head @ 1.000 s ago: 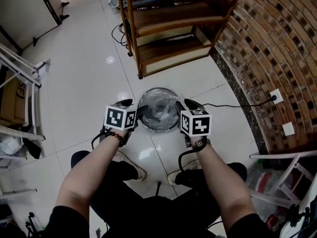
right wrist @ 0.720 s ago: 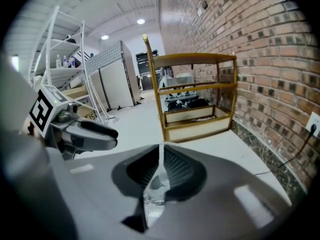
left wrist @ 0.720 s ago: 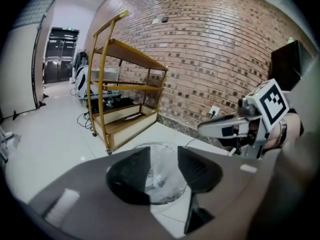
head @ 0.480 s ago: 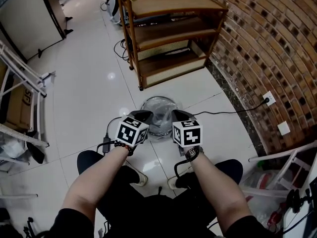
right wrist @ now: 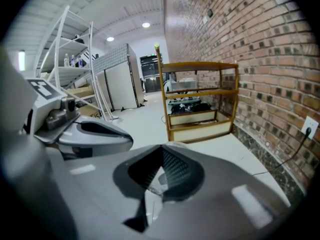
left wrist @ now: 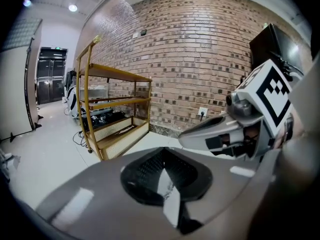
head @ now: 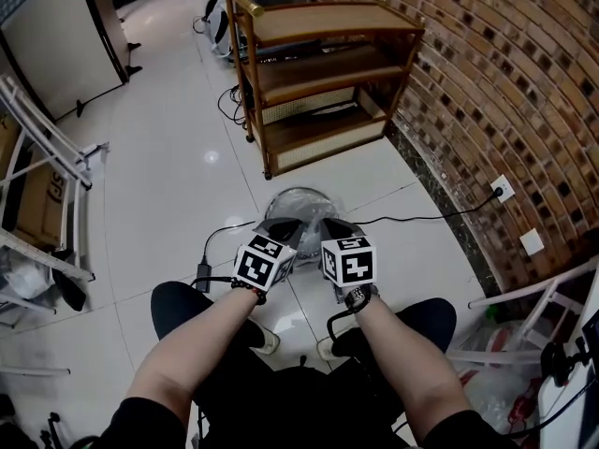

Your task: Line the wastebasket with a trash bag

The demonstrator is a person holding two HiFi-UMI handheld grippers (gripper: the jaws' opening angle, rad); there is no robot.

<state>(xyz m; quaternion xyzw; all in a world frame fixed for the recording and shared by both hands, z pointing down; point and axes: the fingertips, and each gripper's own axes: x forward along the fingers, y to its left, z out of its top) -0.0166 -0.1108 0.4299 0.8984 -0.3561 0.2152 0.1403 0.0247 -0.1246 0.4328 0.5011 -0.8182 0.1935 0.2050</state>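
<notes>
Most of what I see from here is glossy white floor (head: 159, 185), wide open on the left up to the white metal racks (head: 42, 166) along that edge. On the right a curved brick wall (head: 505, 82) closes things in, its dark skirting running down past a socket (head: 503, 188). A wooden shelf unit (head: 318, 73) stands against the wall, and bare tile separates its front legs from the wastebasket (head: 301, 202).

That wastebasket sits on the floor just ahead of the seated person's knees, between the shelf unit and their shoes. A clear trash bag (head: 305, 215) is in it, its crinkled film shining over the round rim. The rim's near edge is hidden behind the gripper tips.

Both grippers hang side by side, near each other, just on the person's side of the basket. The left gripper (head: 283, 226) has just been closing and its jaws now meet. The right gripper (head: 334, 228) has its jaws pressed together too. A pale sliver shows in the notch behind each pair of pads, and I can't tell whether it is film or floor.

A black cable (head: 421, 218) crosses the tile from the socket towards the basket's right side. A second cord (head: 217, 237) loops off on the left.
</notes>
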